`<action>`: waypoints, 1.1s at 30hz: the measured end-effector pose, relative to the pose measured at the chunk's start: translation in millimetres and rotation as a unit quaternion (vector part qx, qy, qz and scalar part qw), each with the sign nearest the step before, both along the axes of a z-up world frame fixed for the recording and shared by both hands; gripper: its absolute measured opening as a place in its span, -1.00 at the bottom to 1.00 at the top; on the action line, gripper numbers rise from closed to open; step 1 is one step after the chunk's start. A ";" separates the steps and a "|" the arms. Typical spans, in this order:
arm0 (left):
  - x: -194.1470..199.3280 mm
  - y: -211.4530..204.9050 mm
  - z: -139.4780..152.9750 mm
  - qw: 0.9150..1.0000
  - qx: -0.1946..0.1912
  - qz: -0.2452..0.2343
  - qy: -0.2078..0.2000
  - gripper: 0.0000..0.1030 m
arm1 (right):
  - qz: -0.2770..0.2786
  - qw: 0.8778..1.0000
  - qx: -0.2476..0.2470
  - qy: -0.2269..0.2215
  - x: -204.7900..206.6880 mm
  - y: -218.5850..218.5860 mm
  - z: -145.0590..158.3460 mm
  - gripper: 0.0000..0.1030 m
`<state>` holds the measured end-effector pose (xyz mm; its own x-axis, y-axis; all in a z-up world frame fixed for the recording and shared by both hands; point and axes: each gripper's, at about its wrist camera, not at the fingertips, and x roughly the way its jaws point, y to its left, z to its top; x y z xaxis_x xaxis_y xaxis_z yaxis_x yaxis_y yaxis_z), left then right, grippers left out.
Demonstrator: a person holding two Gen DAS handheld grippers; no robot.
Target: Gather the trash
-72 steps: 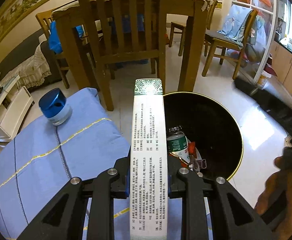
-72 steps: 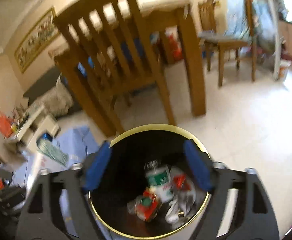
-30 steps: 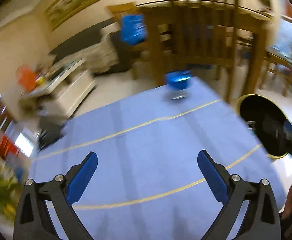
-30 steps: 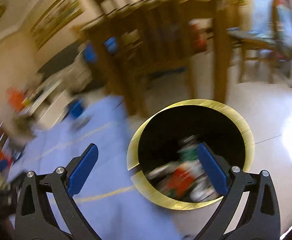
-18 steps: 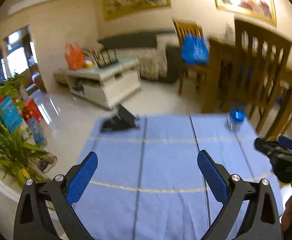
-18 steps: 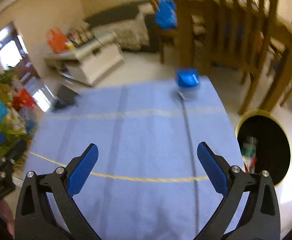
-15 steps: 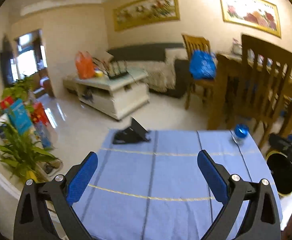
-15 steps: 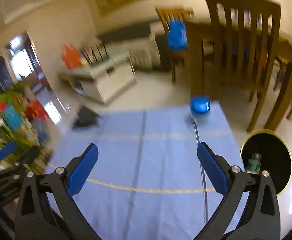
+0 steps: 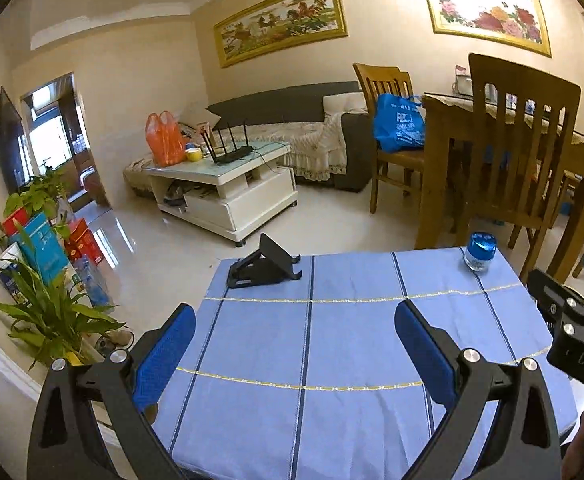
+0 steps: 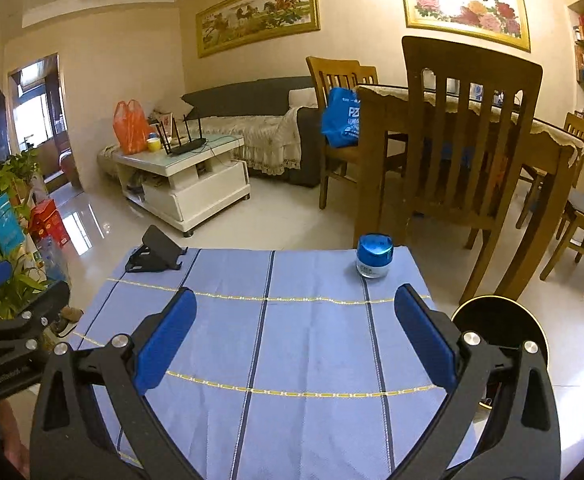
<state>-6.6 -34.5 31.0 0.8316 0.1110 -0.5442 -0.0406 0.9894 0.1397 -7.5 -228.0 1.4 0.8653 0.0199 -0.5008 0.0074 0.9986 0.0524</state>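
My left gripper (image 9: 294,344) is open and empty above the blue tablecloth (image 9: 332,340). My right gripper (image 10: 292,332) is open and empty above the same cloth (image 10: 292,340). A small jar with a blue lid (image 9: 479,255) stands at the cloth's far right corner, and it also shows in the right wrist view (image 10: 374,255). A black trash bin with a gold rim (image 10: 504,320) stands on the floor right of the table; its contents are hidden. The right gripper's body shows at the right edge of the left wrist view (image 9: 572,320).
A black phone stand (image 9: 266,264) sits at the cloth's far left corner. A wooden chair (image 10: 464,140) and dining table (image 10: 532,132) stand behind the table. A white coffee table (image 9: 224,184), a sofa (image 9: 292,120) and potted plants (image 9: 40,304) lie to the left.
The left gripper let go of the long white box over the bin. Both grippers swung away from the bin, rose and drew back over the cloth, both open.
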 end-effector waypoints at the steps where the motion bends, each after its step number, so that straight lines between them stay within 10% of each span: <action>1: 0.6 0.4 0.9 1.000 0.000 0.003 -0.002 0.87 | -0.001 1.000 -0.003 0.000 -2.1 0.3 -0.4 0.89; 33: 2.2 3.1 -8.0 1.000 -0.009 0.006 0.012 0.87 | 0.009 1.000 0.005 0.014 0.8 -8.4 -4.2 0.89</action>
<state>-4.4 -31.4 23.1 0.8170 0.1104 -0.5660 -0.0491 0.9913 0.1225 -6.7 -236.4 -2.8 0.8508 0.0397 -0.5240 -0.0081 0.9980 0.0625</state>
